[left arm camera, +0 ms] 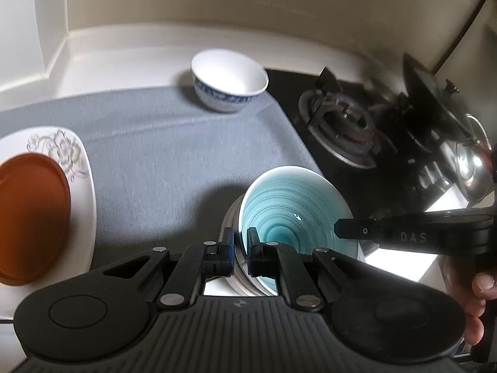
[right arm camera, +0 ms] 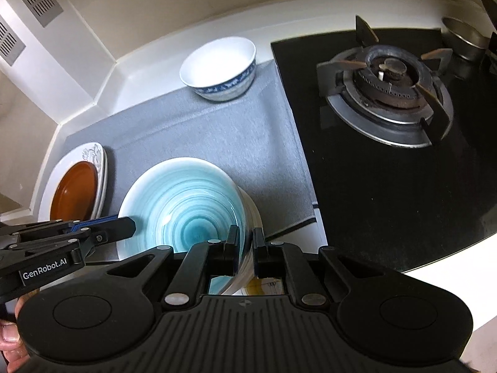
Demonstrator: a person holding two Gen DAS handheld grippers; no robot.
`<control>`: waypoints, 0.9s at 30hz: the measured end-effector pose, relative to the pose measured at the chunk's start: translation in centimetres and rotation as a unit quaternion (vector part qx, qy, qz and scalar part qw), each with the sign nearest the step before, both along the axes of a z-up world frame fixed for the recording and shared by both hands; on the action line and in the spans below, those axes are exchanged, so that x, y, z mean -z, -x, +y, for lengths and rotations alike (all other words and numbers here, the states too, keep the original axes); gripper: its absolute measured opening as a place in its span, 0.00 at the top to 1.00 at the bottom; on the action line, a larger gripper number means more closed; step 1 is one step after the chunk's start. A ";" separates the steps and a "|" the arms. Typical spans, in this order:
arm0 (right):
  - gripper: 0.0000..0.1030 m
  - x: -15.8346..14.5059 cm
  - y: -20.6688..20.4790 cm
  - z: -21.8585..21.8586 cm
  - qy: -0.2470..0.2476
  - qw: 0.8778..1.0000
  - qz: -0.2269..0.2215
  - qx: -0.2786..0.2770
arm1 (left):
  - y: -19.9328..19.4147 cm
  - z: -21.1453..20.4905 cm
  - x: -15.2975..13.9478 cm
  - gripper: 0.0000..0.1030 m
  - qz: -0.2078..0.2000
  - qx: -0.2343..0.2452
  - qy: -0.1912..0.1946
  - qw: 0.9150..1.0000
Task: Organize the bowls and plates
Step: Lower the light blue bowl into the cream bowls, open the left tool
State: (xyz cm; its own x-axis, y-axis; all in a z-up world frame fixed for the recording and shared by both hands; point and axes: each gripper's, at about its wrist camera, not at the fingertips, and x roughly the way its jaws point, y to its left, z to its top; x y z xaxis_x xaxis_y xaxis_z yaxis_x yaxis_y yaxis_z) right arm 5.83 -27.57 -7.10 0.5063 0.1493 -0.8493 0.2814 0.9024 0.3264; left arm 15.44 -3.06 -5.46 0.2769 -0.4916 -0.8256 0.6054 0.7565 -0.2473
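Both grippers, L [left arm camera: 239, 242] & R [right arm camera: 247, 242], clamped on glossy ribbed teal bowl [right arm camera: 183, 205] (round).

**Where everything sits on the counter**

So there's a mat [right arm camera: 198, 130] on the counter, with the stove [right arm camera: 388, 186] right up against its right edge. A small bowl [right arm camera: 219, 68] sits at the mat's back right corner. Front left, a small plate [right arm camera: 74, 191] lies on a bigger plate [right arm camera: 93, 152]. The swirl bowl [right arm camera: 183, 205] is near the front, between those plates and the stove.
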 end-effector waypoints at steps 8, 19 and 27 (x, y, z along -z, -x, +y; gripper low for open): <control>0.88 0.3 -0.9 0.0 -0.009 1.000 0.023 -0.002 | -0.3 -0.1 -0.4 0.88 -0.012 0.005 0.006 1.000; 0.95 -1.1 -2.5 -0.3 0.027 0.999 -0.025 -0.016 | -1.9 -0.2 -0.1 0.96 -0.001 -0.003 0.035 0.999; 0.95 -0.5 -3.4 -0.4 0.020 1.000 -0.003 -0.018 | -1.7 -0.6 -0.3 0.96 -0.010 -0.001 0.024 1.000</control>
